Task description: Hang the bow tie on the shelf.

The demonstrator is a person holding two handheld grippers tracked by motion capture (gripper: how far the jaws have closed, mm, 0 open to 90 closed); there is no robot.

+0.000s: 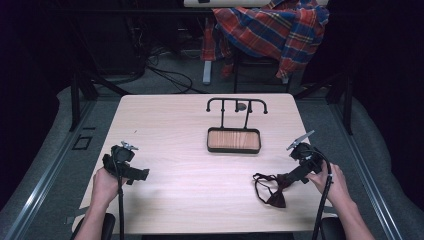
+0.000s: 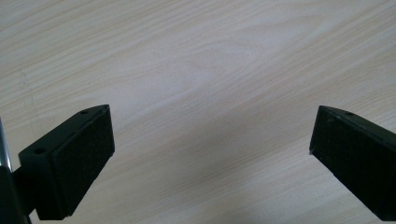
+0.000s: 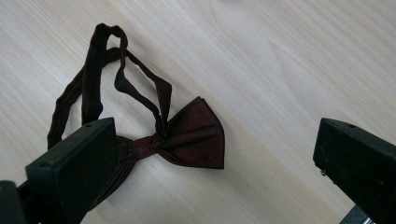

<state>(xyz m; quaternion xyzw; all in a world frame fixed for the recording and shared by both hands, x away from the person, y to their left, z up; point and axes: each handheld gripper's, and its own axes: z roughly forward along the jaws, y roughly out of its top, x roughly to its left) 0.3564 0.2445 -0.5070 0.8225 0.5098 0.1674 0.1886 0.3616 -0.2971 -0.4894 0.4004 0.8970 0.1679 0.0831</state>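
Maroon bow tie (image 3: 187, 135) lay near the table's (image 1: 165, 120) front-right corner under the wide-open right gripper (image 3: 215, 158), whose jaws risked snagging only its loose strap (image 3: 93, 70); the left gripper (image 2: 210, 158) gaped empty.

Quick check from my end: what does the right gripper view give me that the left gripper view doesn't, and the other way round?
Right gripper view: a dark red bow tie lying flat on the table, its strap looped away from the knot. One wing is partly behind the right gripper's jaw.

Left gripper view: bare wood grain between the left gripper's jaws, nothing within their span.

Both: the same light wooden table, and black jaws spread wide apart, holding nothing.
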